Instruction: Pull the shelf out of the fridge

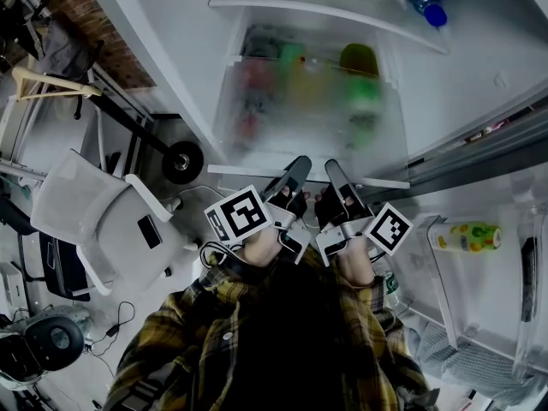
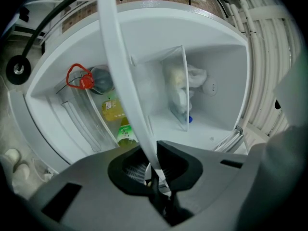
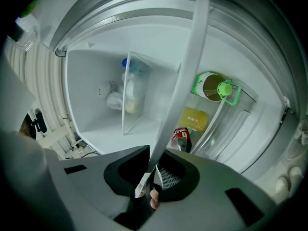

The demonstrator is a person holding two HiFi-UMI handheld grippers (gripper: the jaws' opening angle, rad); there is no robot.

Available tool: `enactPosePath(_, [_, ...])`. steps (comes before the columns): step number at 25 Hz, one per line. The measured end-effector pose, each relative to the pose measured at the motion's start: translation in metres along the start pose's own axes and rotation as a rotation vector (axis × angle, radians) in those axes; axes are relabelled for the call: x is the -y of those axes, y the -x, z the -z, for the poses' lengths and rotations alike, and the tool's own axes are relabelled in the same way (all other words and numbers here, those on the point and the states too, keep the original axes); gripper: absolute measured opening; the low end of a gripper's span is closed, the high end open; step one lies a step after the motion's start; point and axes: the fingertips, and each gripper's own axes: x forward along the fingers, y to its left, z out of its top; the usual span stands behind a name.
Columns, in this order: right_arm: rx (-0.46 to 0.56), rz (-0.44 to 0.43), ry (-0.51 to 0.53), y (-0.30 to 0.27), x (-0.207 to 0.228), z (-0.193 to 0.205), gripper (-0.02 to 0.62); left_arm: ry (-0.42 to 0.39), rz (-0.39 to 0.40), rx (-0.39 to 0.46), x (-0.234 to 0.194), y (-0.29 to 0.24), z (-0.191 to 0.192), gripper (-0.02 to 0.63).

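While left gripper [image 1: 300,164], right gripper [image 1: 333,168] clamp shelf [image 1: 233,171] edge, door [image 1: 492,311] open.

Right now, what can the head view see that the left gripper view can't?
Only the head view shows the white chair, the person's plaid sleeves, and the left tongs and right tongs side by side. Only the left gripper view shows, close up, the left tongs pinching, plus a red loop cap and a yellow-labelled bottle seen sharply. Both show the open fridge and the shelf, which the tongs grip by its white front edge.
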Motion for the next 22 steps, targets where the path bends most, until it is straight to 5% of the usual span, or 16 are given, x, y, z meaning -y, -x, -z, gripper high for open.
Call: enactPosePath(22, [0.000, 0.008, -0.005, -0.0012, 0.0000, -0.0021, 0.058, -0.001, 0.001, -0.003, 0.0007, -0.0019, -0.0006, 0.044])
